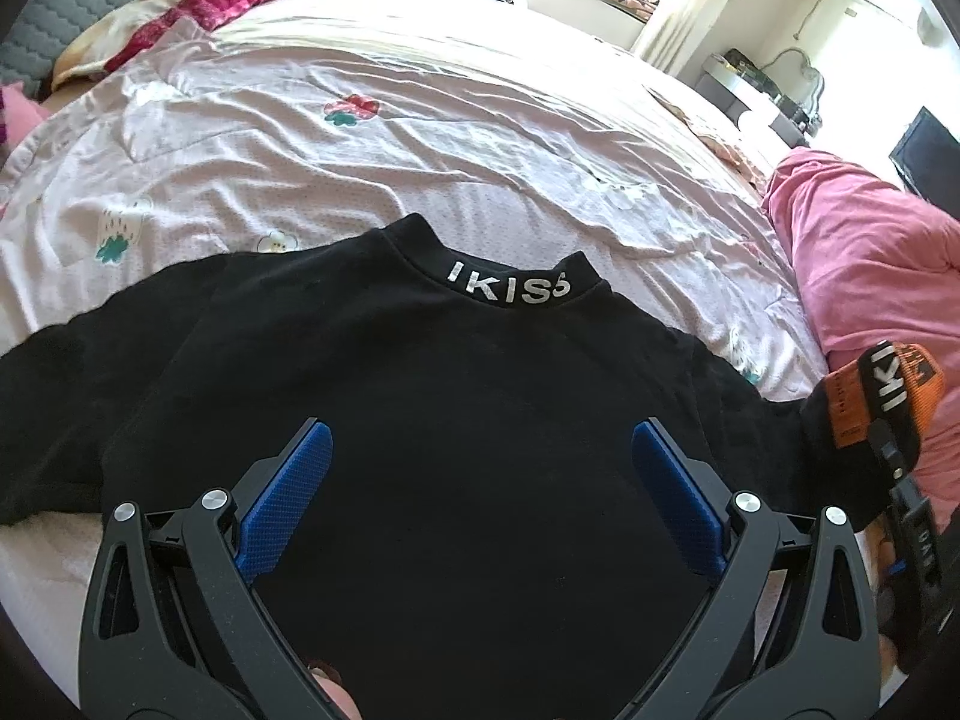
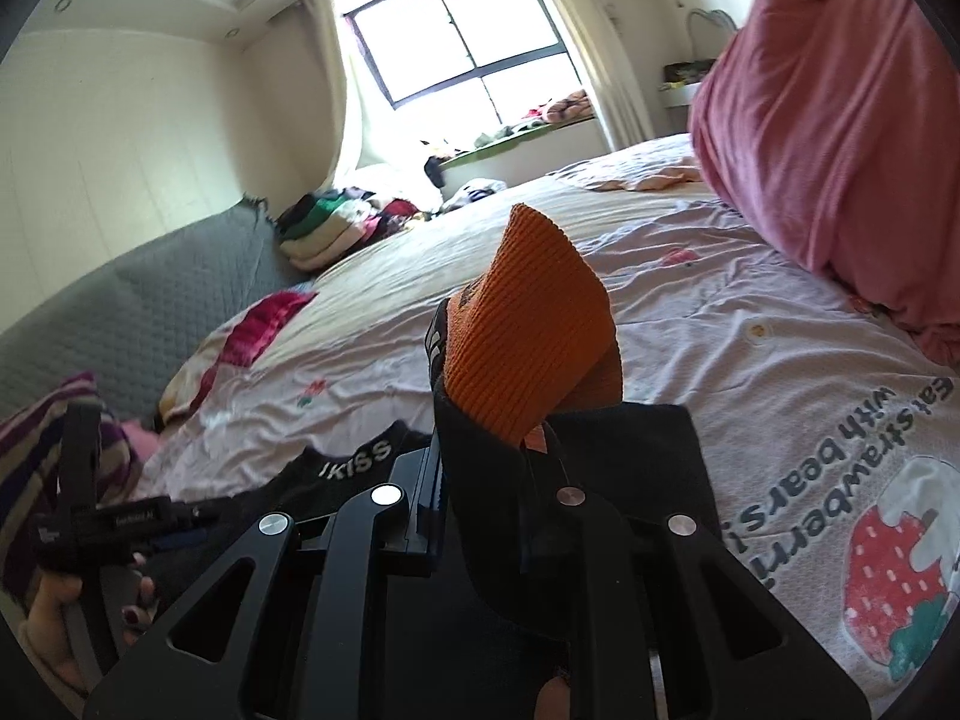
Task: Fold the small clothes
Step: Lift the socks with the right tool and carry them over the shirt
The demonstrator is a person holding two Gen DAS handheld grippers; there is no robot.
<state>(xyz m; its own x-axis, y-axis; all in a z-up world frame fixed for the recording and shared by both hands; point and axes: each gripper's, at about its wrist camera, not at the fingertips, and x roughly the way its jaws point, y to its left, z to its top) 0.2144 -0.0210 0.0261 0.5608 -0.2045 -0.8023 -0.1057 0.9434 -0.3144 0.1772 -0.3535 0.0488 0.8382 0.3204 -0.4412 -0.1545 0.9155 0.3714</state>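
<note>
Left wrist view: the black shirt (image 1: 420, 396) lies flat on the bed (image 1: 420, 138), collar (image 1: 510, 285) at twelve o'clock, its long axis running from six to twelve, sleeves spreading toward nine and three. The left tongs (image 1: 480, 480) hang spread wide over the shirt's chest, gripping nothing. The right tongs (image 2: 486, 480) are pressed together on the sleeve cuff (image 2: 528, 336), orange-lined and lifted off the bed at three o'clock from the left tongs. Judging by this, the right hand is nearer the sleeve and would carry it toward nine, across the body. The shirt's body sits directly under the left tongs.
</note>
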